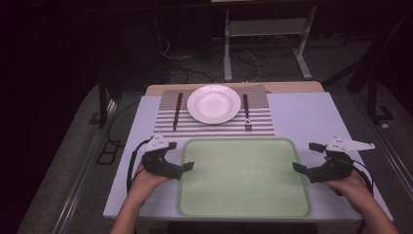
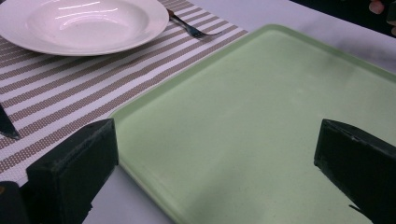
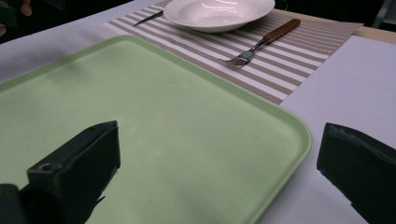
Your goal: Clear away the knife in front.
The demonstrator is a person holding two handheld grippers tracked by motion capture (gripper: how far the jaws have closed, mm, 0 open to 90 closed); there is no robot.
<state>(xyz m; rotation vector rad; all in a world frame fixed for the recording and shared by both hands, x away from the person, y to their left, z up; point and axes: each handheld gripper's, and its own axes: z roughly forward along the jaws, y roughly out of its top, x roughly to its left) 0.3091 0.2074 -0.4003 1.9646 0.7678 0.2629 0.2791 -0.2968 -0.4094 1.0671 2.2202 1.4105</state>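
Left gripper (image 1: 179,155) with jaws spread wide, straddling the near-left rim of the green tray (image 1: 243,195); one jaw over the tray, the other outside it above the white tabletop (image 1: 302,114). Right gripper (image 1: 309,156) likewise wide open, straddling the tray's right rim. Nothing gripped by either. Beyond both sets of jaws, on the striped placemat (image 1: 214,127): white plate (image 1: 214,103), knife (image 1: 178,111), fork (image 1: 247,112).
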